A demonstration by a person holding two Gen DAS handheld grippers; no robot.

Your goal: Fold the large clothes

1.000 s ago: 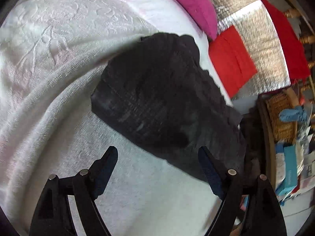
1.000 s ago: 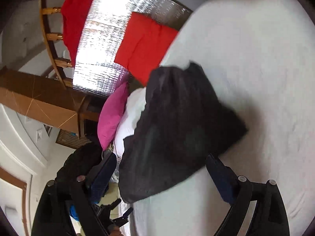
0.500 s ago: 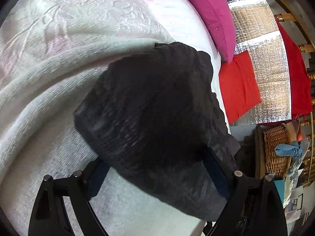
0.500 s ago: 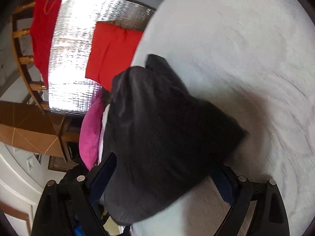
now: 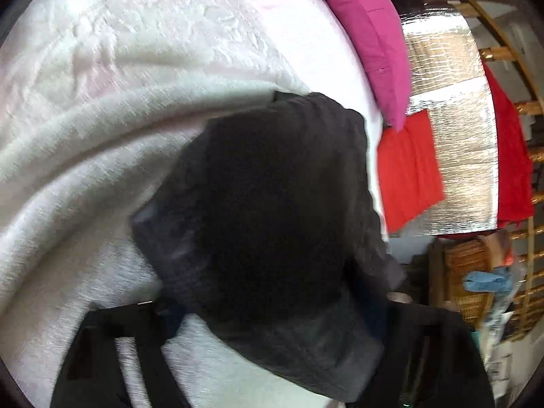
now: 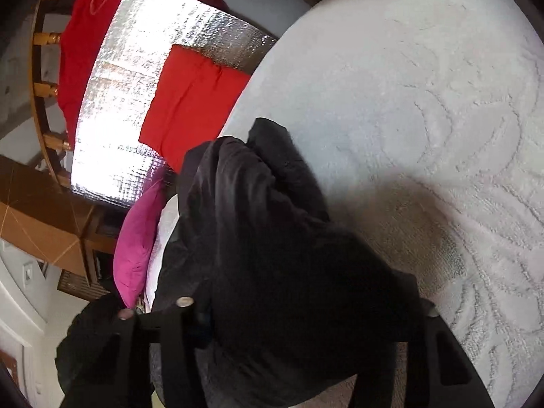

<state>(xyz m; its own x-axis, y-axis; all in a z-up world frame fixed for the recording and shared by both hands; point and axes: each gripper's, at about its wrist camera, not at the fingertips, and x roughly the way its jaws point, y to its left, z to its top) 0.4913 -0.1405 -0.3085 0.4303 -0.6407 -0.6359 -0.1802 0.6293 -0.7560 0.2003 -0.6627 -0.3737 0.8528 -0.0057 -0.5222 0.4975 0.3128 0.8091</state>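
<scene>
Item: folded black garment, lying on the white blanket at the bed's edge.

Position: straight ahead of both tongs and reaching in between their fingers. From the left gripper its long axis runs forward and slightly right; from the right gripper forward and slightly left. Neither hand is clearly nearer (both are already at the bundle).

Tongs: each pair stands wide, one finger on either side of the cloth. The fabric hides the fingertips, so whether any pinch is made cannot be told.

Appearance: dark, matte, ribbed-looking cloth, in a thick, roughly rectangular stack; edges uneven, a loose fold at the far end.

Beyond: pink pillow, red cloth, silver foil sheet.
</scene>
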